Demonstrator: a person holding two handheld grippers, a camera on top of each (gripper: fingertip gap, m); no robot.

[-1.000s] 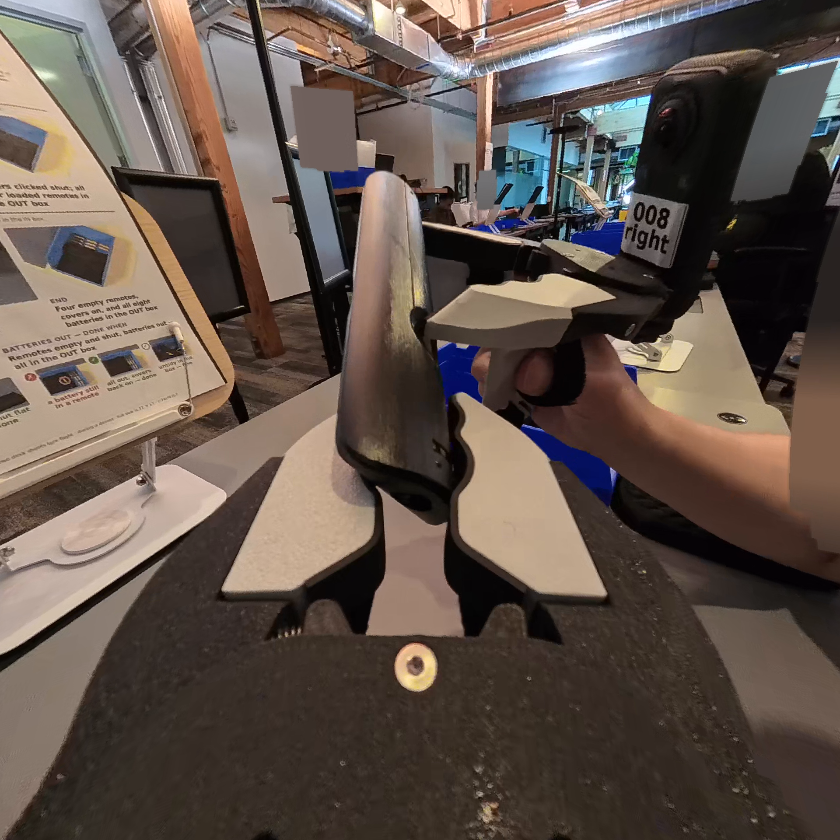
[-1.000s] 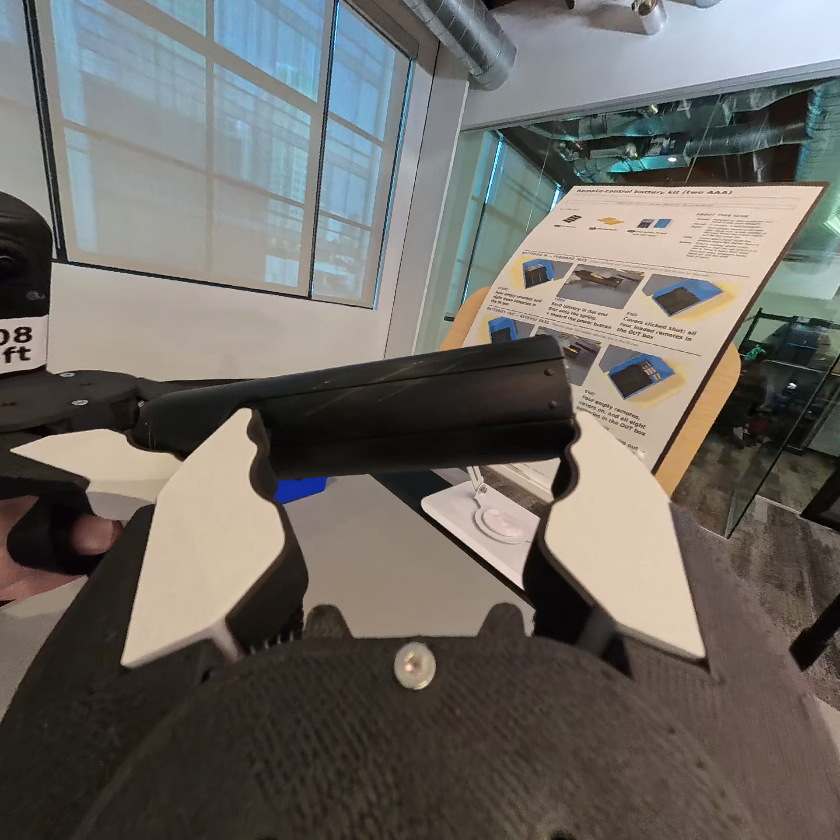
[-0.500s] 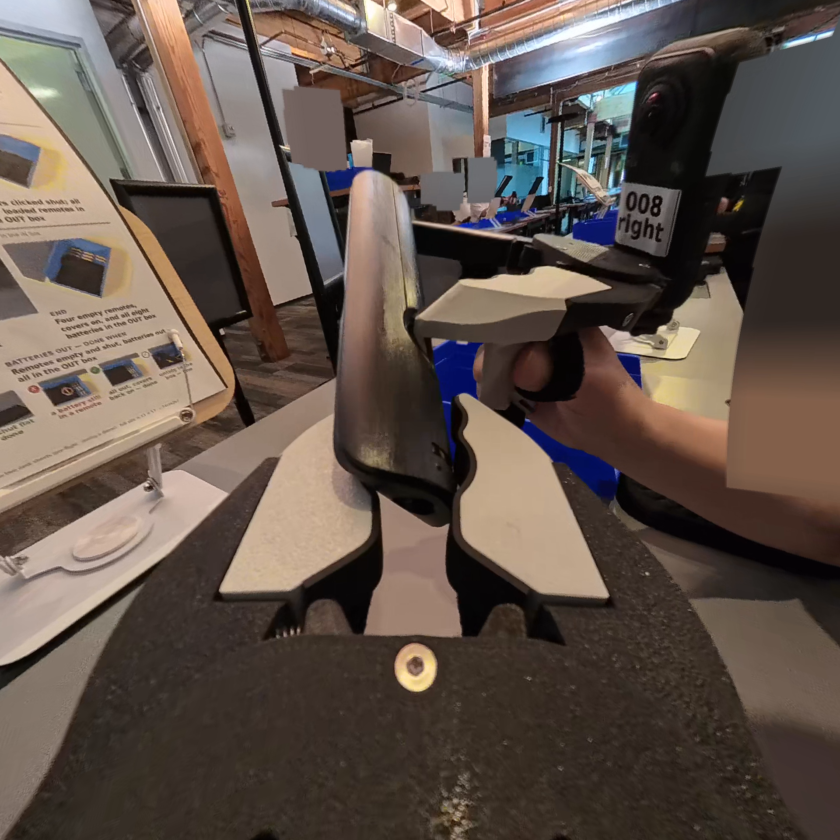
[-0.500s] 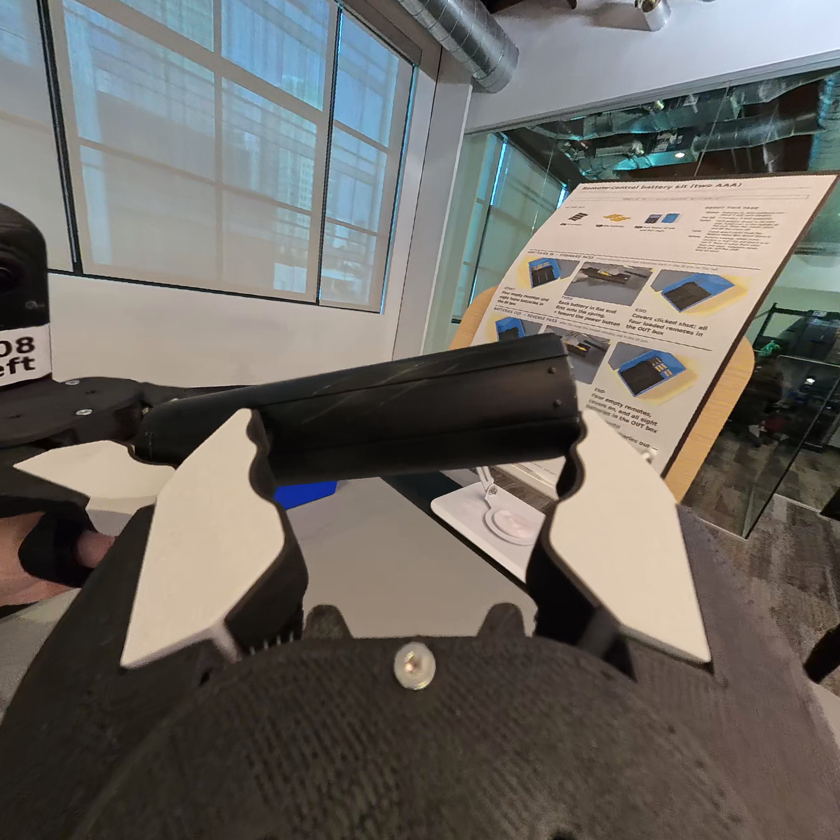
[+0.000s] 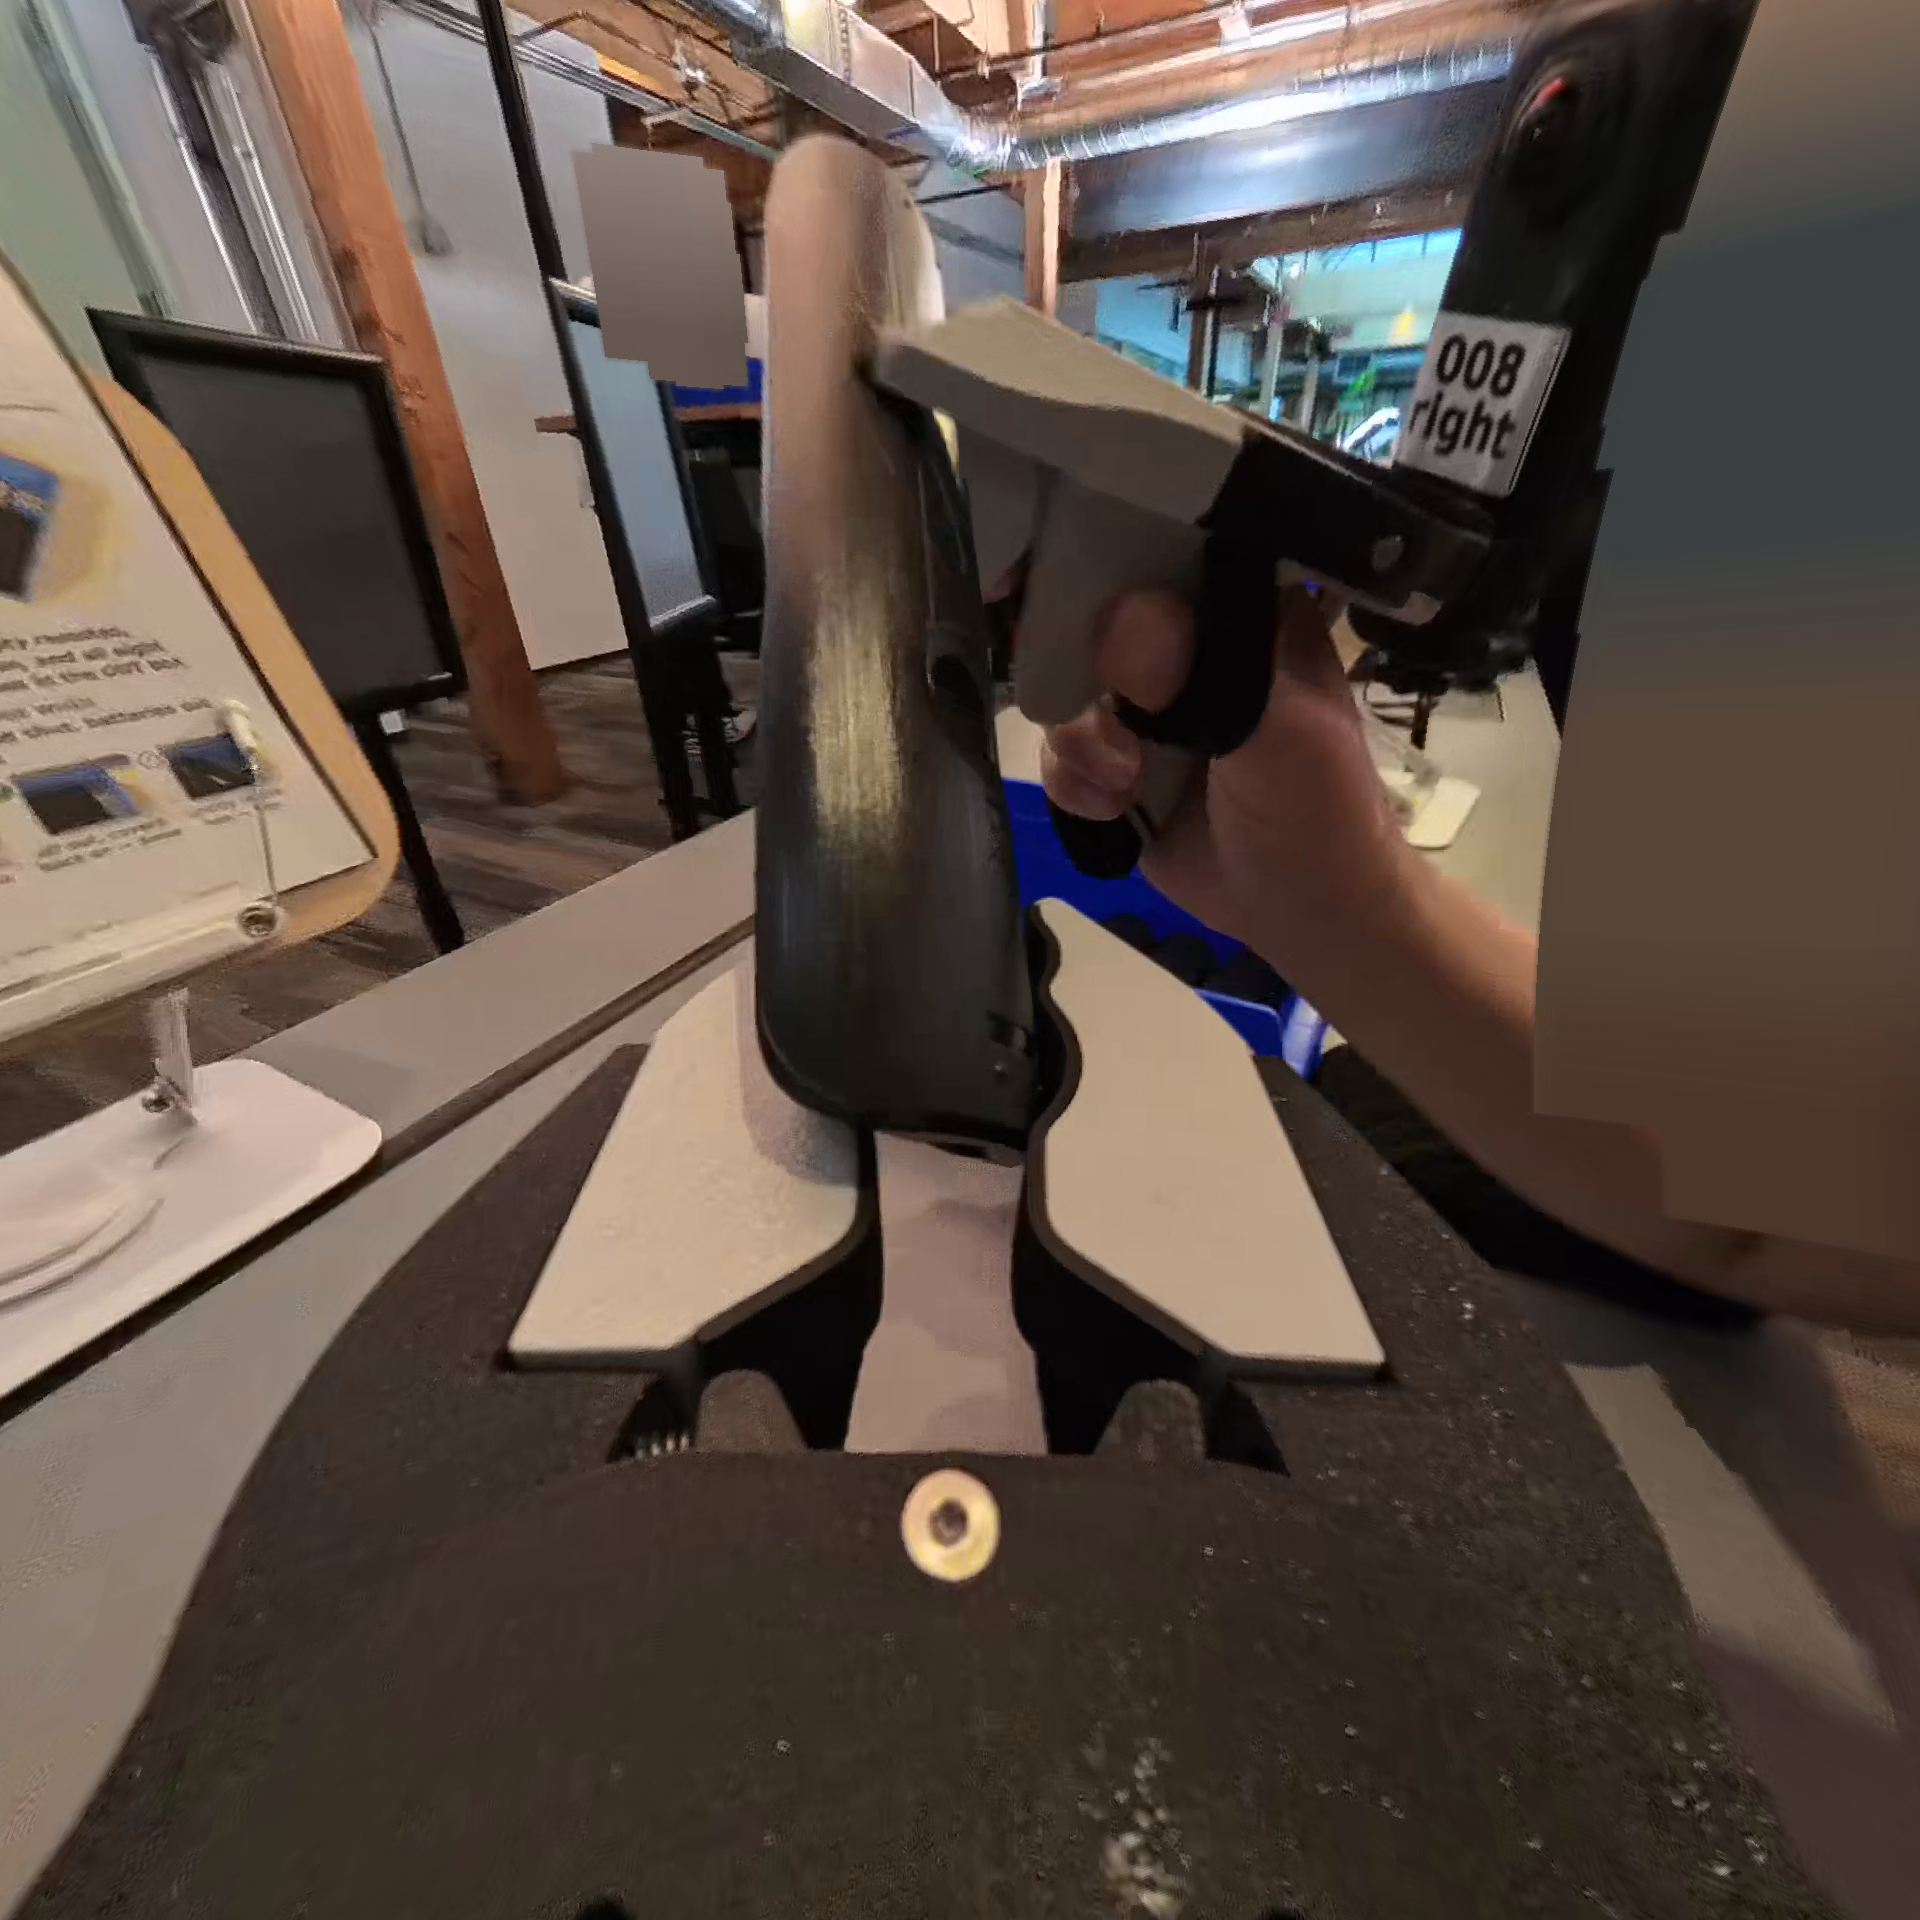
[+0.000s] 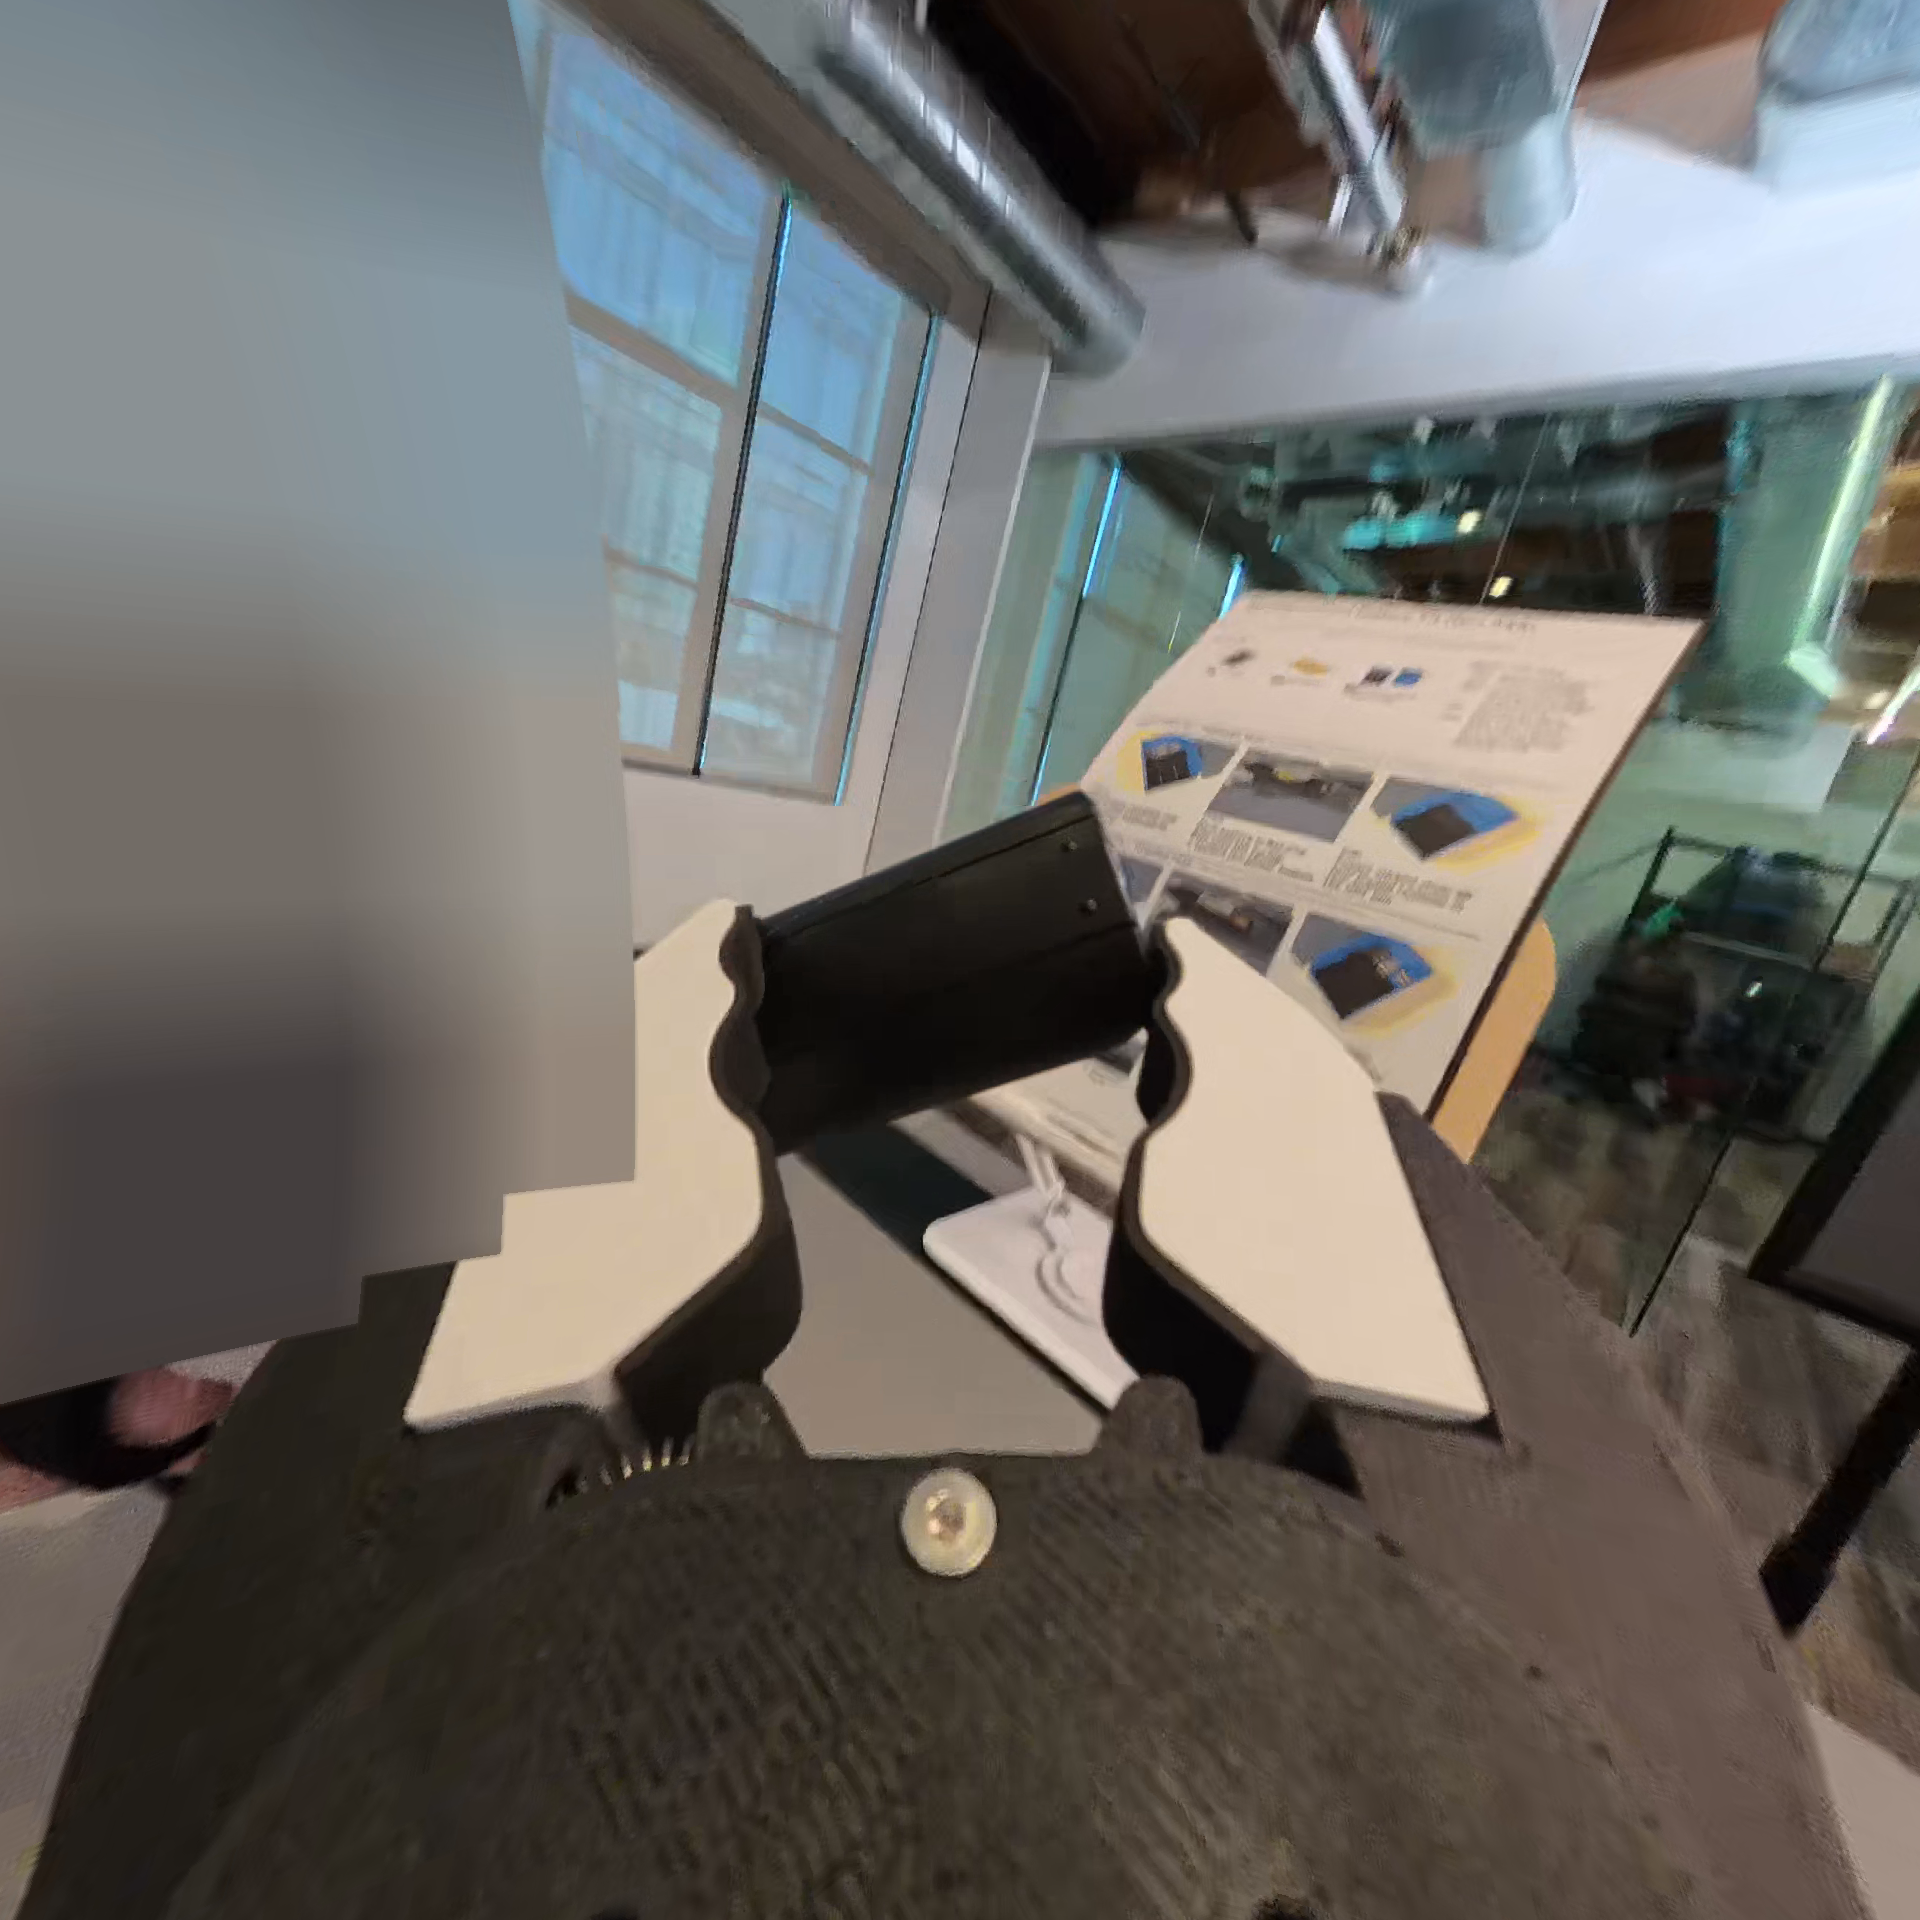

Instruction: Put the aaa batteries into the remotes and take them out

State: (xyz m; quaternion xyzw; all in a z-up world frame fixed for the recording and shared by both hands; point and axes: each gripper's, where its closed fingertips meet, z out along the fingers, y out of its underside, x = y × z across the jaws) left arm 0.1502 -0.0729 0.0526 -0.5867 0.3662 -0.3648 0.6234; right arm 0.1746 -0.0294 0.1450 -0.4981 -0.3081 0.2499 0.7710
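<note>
Gripping remote (image 5: 883, 727), left tongs (image 5: 940, 1049), right tongs (image 6: 951, 997)

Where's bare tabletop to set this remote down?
Bare grey table lies between the sign stand's white base and the left gripper. Crowded on the other side: blue bin and hand on the right gripper, both grippers clamping the remote.

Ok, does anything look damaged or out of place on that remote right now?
Nothing looks broken. The long black plastic remote is held off the grey table, upright in the left tool, with the right tool across its upper part. Its back shows pale scuffs only. No batteries are visible.
</note>
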